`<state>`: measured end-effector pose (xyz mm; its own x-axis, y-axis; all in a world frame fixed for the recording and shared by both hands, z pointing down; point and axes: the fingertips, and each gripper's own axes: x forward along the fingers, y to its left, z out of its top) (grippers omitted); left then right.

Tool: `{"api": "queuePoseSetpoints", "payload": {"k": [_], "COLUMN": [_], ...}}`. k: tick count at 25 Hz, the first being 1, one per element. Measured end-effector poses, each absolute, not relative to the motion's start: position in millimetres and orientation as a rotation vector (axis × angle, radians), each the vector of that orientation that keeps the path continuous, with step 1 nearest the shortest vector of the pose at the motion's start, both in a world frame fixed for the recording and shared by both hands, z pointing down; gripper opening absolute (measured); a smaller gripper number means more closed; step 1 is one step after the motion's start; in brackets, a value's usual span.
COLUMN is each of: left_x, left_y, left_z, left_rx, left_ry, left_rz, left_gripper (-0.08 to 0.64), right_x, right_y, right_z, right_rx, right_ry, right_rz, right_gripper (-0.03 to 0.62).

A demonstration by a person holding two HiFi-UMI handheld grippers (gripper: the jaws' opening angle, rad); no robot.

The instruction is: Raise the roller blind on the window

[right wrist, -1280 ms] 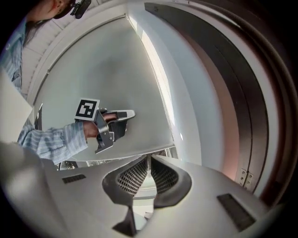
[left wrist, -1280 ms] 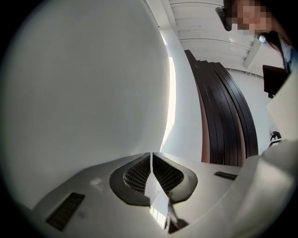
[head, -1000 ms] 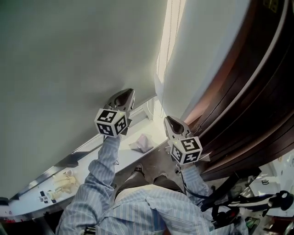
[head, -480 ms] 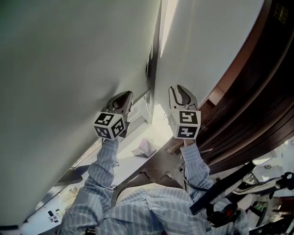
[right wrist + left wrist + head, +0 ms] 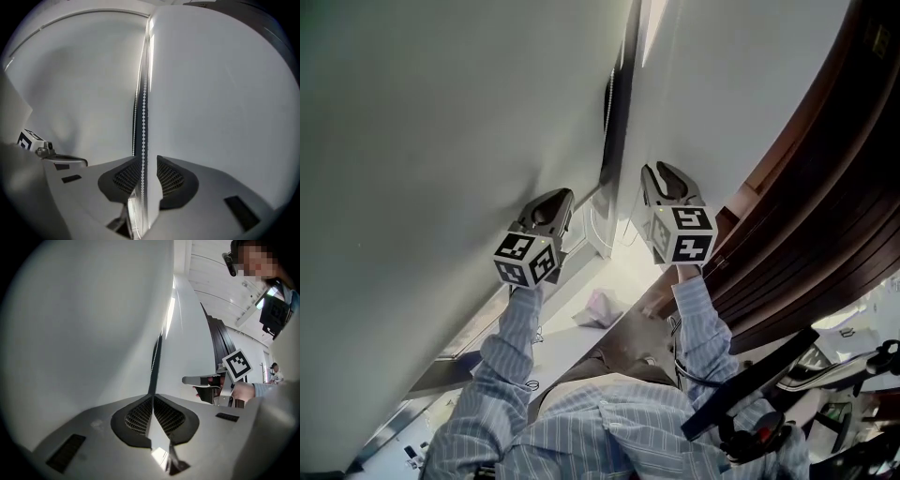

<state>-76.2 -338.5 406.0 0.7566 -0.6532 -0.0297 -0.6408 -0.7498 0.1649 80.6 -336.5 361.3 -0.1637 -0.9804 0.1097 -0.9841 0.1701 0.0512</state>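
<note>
The roller blind hangs lowered, its pale fabric filling the far side both left and right of a dark upright gap. The bead chain runs straight up that gap, long axis vertical. The right gripper is the nearer one: the chain passes between its jaws, which stand narrowly apart with light showing beside the beads, so judged not yet clamped. The left gripper sits just left of the gap, jaws closed together with nothing seen between them; no container in view.
</note>
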Motion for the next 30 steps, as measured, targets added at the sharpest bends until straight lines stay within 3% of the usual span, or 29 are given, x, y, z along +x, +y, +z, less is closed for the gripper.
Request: {"api": "queuePoseSetpoints", "payload": {"k": [14, 17, 25, 30], "left_x": [-72, -70, -65, -27], "left_y": [-340, -338, -345, -322], "left_z": [406, 403, 405, 348], "left_rx": [2.807, 2.801, 2.793, 2.903], "left_ry": [-1.036, -1.039, -1.040, -0.770], "left_rz": [-0.131, -0.132, -0.147, -0.388], "left_gripper": [0.009, 0.009, 0.009, 0.025], "right_x": [36, 51, 68, 75], "right_y": [-380, -372, -335, -321], "right_z": [335, 331, 334, 341], "right_rx": [1.695, 1.775, 1.783, 1.783], "right_ry": [-2.489, -2.493, -2.557, -2.577], "right_rz": [-0.030, -0.015, -0.007, 0.092], "right_gripper": [0.101, 0.029, 0.032, 0.005]}}
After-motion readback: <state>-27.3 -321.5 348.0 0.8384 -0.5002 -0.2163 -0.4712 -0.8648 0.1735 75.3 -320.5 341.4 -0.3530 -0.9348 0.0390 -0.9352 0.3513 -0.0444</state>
